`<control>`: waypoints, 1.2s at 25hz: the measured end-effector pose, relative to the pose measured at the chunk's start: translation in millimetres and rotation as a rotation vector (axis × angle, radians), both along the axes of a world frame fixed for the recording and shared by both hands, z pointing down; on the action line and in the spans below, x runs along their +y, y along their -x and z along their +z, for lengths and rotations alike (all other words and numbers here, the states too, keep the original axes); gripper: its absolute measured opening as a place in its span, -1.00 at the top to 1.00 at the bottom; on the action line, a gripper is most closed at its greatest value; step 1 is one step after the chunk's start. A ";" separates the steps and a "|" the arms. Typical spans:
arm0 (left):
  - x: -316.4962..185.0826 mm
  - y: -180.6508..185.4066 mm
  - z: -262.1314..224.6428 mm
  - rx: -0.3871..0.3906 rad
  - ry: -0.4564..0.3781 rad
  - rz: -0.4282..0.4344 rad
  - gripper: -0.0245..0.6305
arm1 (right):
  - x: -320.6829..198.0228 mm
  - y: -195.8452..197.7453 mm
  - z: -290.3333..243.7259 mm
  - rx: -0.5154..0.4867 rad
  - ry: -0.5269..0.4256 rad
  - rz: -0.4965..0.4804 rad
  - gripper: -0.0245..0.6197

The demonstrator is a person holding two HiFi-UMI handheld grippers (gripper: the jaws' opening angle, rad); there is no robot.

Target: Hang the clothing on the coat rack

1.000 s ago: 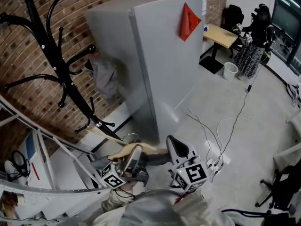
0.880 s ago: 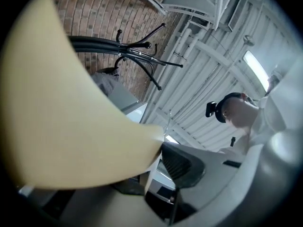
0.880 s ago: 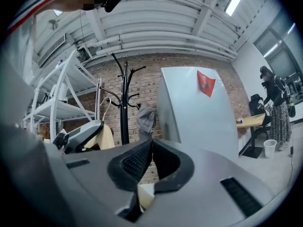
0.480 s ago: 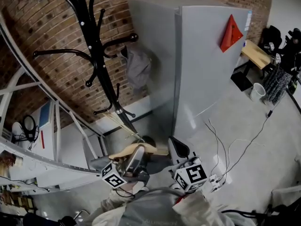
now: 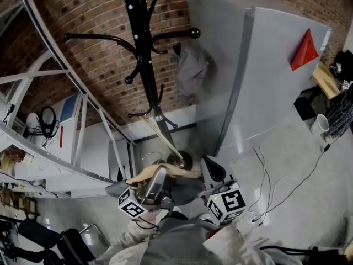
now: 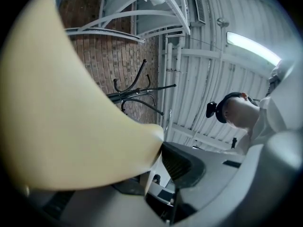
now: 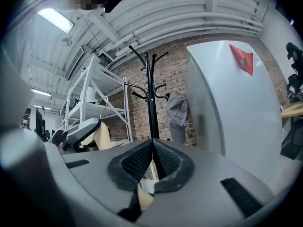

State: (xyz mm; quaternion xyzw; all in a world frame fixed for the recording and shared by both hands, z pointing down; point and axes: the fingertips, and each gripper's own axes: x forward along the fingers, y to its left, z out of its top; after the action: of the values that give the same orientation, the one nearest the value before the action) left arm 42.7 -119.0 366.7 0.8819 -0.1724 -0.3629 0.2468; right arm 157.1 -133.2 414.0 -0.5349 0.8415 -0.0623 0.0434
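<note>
A black coat rack (image 5: 144,65) stands against the brick wall, also seen in the right gripper view (image 7: 150,103) and small in the left gripper view (image 6: 137,96). A grey garment (image 5: 191,70) hangs on one of its hooks (image 7: 178,115). Low in the head view, my left gripper (image 5: 157,178) is shut on a pale wooden hanger (image 5: 165,171). That hanger (image 6: 71,126) fills the left of the left gripper's (image 6: 158,148) own view, against the one pad that shows. Dark grey cloth (image 5: 185,187) lies under it. My right gripper (image 5: 210,167) is beside it, pads together (image 7: 152,148).
A tall grey cabinet (image 5: 276,81) with a red triangle (image 5: 305,48) stands right of the rack. White metal shelving (image 5: 66,148) runs along the left. Cables (image 5: 276,186) trail over the concrete floor at right. The rack's base (image 5: 182,160) sits just beyond the grippers.
The head view has swung left: the coat rack has shifted from the left of the picture to its middle, the cabinet to the right. Both grippers keep the same pose and hold.
</note>
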 end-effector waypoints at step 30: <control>-117.2 51.1 -21.4 0.058 -0.062 0.041 0.58 | -120.4 65.3 -11.1 0.071 -0.023 0.045 0.85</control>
State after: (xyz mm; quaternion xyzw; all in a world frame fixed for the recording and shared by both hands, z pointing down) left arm -8.4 -236.2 345.3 0.8816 -0.1354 -0.3883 0.2315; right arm 91.8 -253.5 402.9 -0.5550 0.8309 -0.0328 0.0210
